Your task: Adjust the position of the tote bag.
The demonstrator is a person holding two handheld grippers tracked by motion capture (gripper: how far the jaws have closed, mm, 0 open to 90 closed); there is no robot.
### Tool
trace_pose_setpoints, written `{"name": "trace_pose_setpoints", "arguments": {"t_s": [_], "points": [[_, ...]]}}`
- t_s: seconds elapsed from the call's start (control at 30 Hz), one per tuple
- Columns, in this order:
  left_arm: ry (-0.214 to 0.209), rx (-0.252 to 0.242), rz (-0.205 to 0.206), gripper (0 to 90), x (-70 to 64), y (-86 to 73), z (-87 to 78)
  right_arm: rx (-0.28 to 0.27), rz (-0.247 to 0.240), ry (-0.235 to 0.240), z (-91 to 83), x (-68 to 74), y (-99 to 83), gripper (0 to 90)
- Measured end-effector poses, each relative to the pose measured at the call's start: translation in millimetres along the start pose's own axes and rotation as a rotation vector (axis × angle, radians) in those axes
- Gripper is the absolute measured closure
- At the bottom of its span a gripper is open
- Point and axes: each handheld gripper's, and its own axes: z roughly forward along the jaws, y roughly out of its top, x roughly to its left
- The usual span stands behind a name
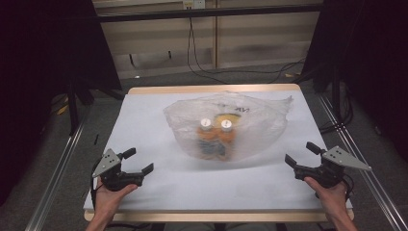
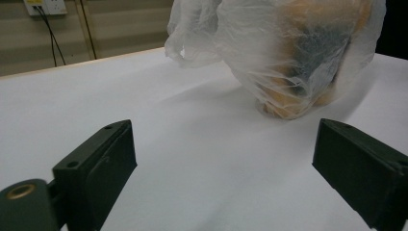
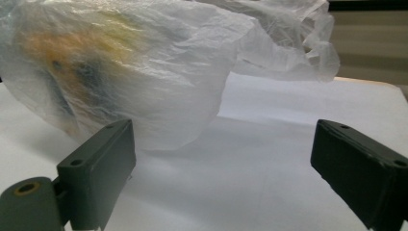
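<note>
High view: I see a translucent plastic bag [image 1: 231, 127] lying at the middle of the white table [image 1: 159, 115], slightly toward the far side. Inside it stand two orange bottles [image 1: 215, 139] with white caps, side by side and touching, with a yellow object [image 1: 230, 117] just behind them. My left gripper [image 1: 138, 161] sits at the near left corner, held in a hand [image 1: 109, 197], its jaws spread wide and holding nothing. My right gripper [image 1: 299, 153] sits at the near right edge, held in the other hand [image 1: 332, 195], jaws likewise spread wide and empty. Both grippers are well apart from the bag.

Left gripper view: the two black jaws stand far apart with bare table between them. The bag [image 2: 288, 53] lies ahead and to the right, its orange and dark contents blurred through the film.

Right gripper view: the jaws are again wide apart and grip nothing. The bag [image 3: 144, 62] lies ahead and to the left, its loose crumpled mouth trailing to the right; orange and yellow patches show dimly through it.
</note>
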Motion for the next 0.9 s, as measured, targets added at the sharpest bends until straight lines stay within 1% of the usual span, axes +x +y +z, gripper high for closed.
{"name": "trace_pose_setpoints", "arguments": {"t_s": [0.03, 0.1, 0.13, 0.17, 0.2, 0.27, 0.33, 0.37, 0.4, 0.43, 0.47, 0.5, 0.53, 0.57, 0.6, 0.63, 0.67, 0.7, 0.73, 0.77, 0.8, 0.83, 0.87, 0.9], "points": [[-0.018, -0.002, -0.015, 9.4, 0.1, -0.6, 0.9, 0.003, -0.003, -0.001, 0.5, -0.3, 0.1, 8.7], [-0.016, 0.014, -0.011, 10.6, -0.5, -0.8, 1.4, 0.005, 0.002, 0.004, 1.5, -0.5, 0.2, 9.4], [-0.016, 0.014, -0.011, 12.3, -0.5, -0.8, 1.4, 0.005, 0.002, 0.004, 1.5, -0.5, 0.2, 9.4], [-0.036, 0.009, -0.020, 14.5, -1.5, -1.1, 2.4, 0.021, 0.005, 0.016, 1.9, -1.5, -0.3, 10.8], [-0.036, 0.018, -0.011, 15.3, -1.7, -0.6, 2.8, 0.021, 0.008, 0.019, 2.3, -1.8, -0.5, 10.9], [-0.053, 0.030, -0.022, 19.2, -2.4, 0.3, 3.6, 0.033, 0.002, 0.025, 2.9, -2.6, -1.0, 11.9], [-0.043, 0.038, -0.029, 21.4, -4.0, 0.8, 4.8, 0.040, 0.009, 0.035, 3.2, -2.8, -1.2, 13.7], [-0.053, 0.043, -0.028, 22.5, -4.0, 1.0, 5.3, 0.043, 0.004, 0.038, 3.6, -3.4, -1.1, 14.3], [-0.047, 0.062, -0.010, 25.8, -3.8, 1.6, 4.9, 0.044, 0.003, 0.038, 4.0, -3.5, -1.0, 14.4], [-0.041, 0.058, -0.016, 26.9, -4.9, 1.7, 6.2, 0.046, 0.012, 0.046, 4.5, -3.3, -0.6, 15.8], [-0.044, 0.055, -0.012, 26.9, -5.1, 1.8, 6.5, 0.056, 0.006, 0.054, 4.8, -4.0, -0.1, 18.0], [-0.057, 0.042, -0.010, 27.7, -4.9, 2.3, 7.0, 0.061, 0.007, 0.060, 5.1, -3.9, 0.7, 18.1], [-0.047, 0.051, -0.006, 30.3, -5.7, 3.3, 6.8, 0.061, 0.013, 0.062, 5.3, -3.5, 1.7, 18.6], [-0.057, 0.055, -0.004, 30.7, -5.6, 4.0, 6.9, 0.064, 0.012, 0.060, 5.3, -3.7, 2.5, 19.9], [-0.064, 0.065, -0.009, 33.3, -6.7, 4.8, 6.6, 0.068, 0.020, 0.068, 5.2, -3.4, 3.4, 21.3], [-0.075, 0.067, -0.012, 36.0, -7.8, 5.2, 7.2, 0.079, 0.013, 0.074, 5.3, -4.0, 4.1, 21.4], [-0.081, 0.071, -0.001, 36.0, -8.9, 5.8, 7.9, 0.076, 0.026, 0.076, 5.4, -3.2, 5.1, 21.8], [-0.095, 0.072, -0.006, 36.0, -10.7, 6.4, 9.0, 0.079, 0.026, 0.080, 5.3, -3.2, 5.9, 23.8], [-0.105, 0.076, 0.002, 36.0, -11.3, 7.3, 9.9, 0.085, 0.024, 0.089, 5.5, -3.3, 6.9, 25.0], [-0.120, 0.080, -0.003, 36.0, -12.7, 7.9, 10.7, 0.089, 0.026, 0.098, 5.8, -3.3, 7.7, 25.4], [-0.120, 0.092, -0.010, 36.2, -14.9, 8.8, 11.2, 0.094, 0.035, 0.105, 5.9, -3.2, 8.9, 26.9], [-0.120, 0.092, -0.010, 36.2, -14.9, 8.8, 11.2, 0.094, 0.035, 0.105, 5.9, -3.2, 8.9, 26.9], [-0.129, 0.105, -0.004, 36.2, -16.2, 9.9, 11.6, 0.103, 0.035, 0.111, 5.8, -3.3, 10.0, 28.3], [-0.151, 0.101, -0.018, 36.3, -17.8, 10.4, 12.9, 0.105, 0.033, 0.119, 6.3, -2.5, 11.6, 30.5]]}}
